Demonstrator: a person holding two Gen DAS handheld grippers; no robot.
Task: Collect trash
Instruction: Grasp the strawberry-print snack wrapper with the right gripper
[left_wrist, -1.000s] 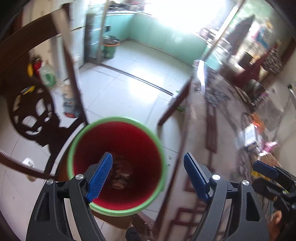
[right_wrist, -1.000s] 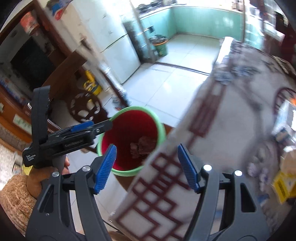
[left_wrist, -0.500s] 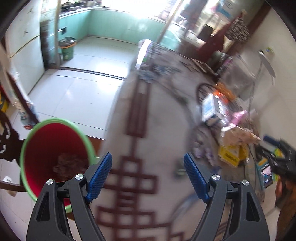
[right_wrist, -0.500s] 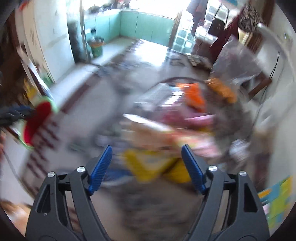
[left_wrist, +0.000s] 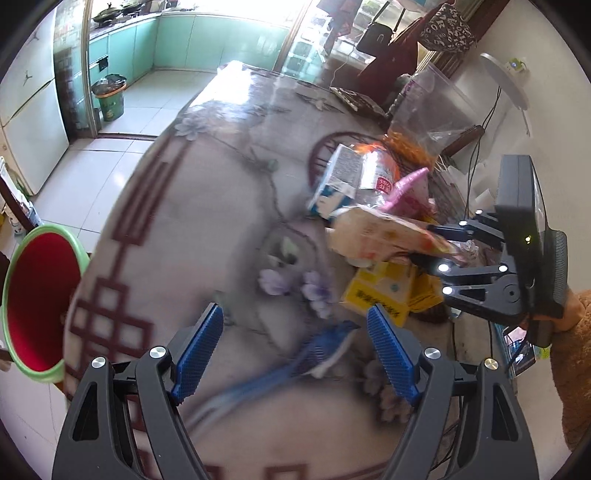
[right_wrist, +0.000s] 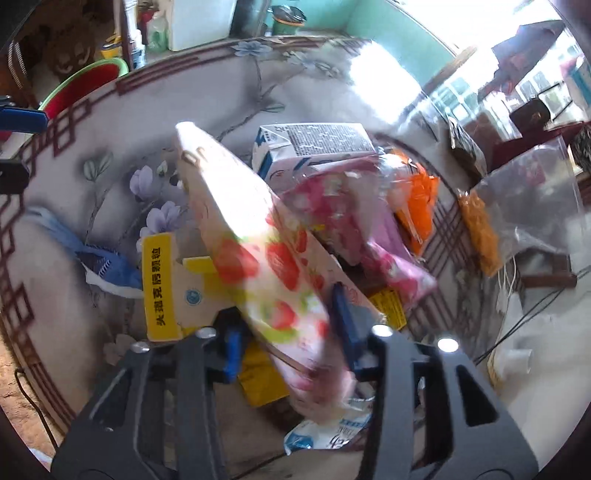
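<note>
Across the left wrist view, your left hand-held gripper (left_wrist: 295, 354) hung spread and empty above the worktop (left_wrist: 207, 206), the red bin (left_wrist: 37, 295) at nine o'clock. On the right view, your right hand-held gripper (right_wrist: 288, 343) was closing on the strawberry-print packet (right_wrist: 258, 254); you needed a firm pinch before lifting.

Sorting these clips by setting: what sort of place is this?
Likely a home dining area off a kitchen: a table with a flower-patterned cover, teal kitchen cabinets, a white fridge, and a red bin beside the table.

Home dining area: patterned tablecloth (left_wrist: 207, 229), fridge (left_wrist: 26, 110), probably kitchen cabinets (left_wrist: 147, 44) beyond.
</note>
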